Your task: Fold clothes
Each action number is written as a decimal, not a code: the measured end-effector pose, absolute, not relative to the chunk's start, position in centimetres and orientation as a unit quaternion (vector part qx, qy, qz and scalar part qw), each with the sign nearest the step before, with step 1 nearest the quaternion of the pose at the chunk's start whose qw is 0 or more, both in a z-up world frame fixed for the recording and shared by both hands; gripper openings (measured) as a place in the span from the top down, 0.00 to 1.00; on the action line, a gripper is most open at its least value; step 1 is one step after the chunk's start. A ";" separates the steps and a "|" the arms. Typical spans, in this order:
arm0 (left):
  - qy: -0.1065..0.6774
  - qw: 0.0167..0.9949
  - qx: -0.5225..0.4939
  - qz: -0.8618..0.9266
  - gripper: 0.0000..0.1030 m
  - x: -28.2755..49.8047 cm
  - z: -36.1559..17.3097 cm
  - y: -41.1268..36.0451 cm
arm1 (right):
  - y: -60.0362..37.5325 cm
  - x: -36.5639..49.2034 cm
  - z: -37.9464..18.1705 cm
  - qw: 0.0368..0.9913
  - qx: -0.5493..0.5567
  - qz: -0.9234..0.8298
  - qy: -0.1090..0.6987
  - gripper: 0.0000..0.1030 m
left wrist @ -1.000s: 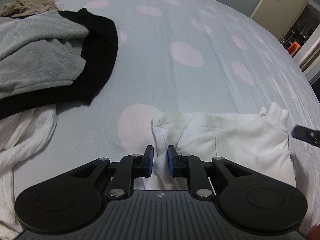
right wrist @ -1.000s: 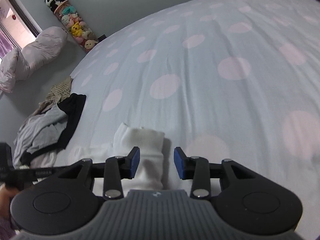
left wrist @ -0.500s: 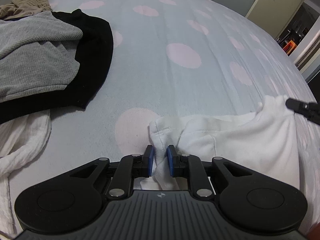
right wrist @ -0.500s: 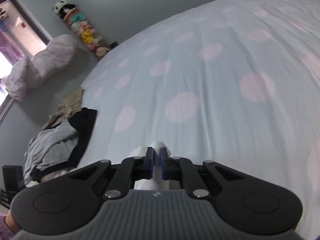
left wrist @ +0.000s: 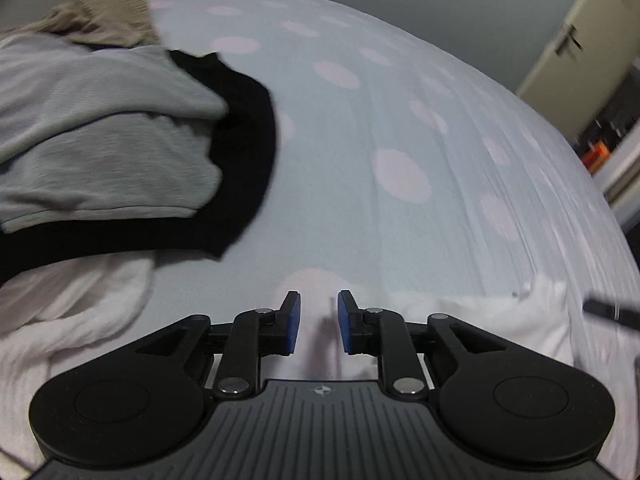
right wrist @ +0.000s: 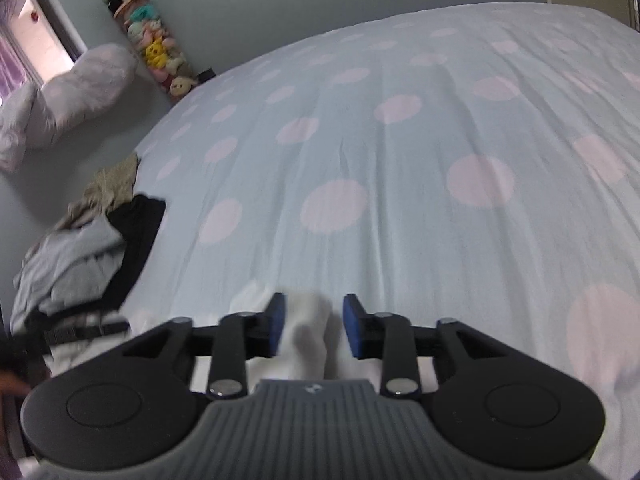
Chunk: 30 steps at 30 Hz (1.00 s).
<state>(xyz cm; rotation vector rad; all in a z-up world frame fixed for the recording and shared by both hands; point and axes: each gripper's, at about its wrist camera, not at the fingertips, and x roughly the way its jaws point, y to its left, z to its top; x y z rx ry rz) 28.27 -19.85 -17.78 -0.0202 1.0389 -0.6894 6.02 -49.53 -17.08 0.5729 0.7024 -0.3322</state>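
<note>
We see both claws, the left claw (left wrist: 318, 322) and the right claw (right wrist: 314, 324), opening with the white garment (left wrist: 472, 332) between their blue pads at the bottom of each frame, letting its corners settle flat on the bed (left wrist: 400, 120).
</note>
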 end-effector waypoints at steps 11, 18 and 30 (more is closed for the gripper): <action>0.579 0.754 -0.086 -0.297 0.46 26.1 -18.5 -16.3 | -46.0 2.2 -19.0 0.862 0.335 -0.170 0.340 0.58; 0.598 0.743 -0.092 -0.286 0.46 24.5 -18.9 -15.8 | -44.6 1.8 -19.2 0.856 0.332 -0.176 0.356 0.58; 0.600 0.735 -0.098 -0.300 0.57 25.1 -20.1 -16.3 | -43.0 2.2 -18.4 0.859 0.320 -0.176 0.360 0.58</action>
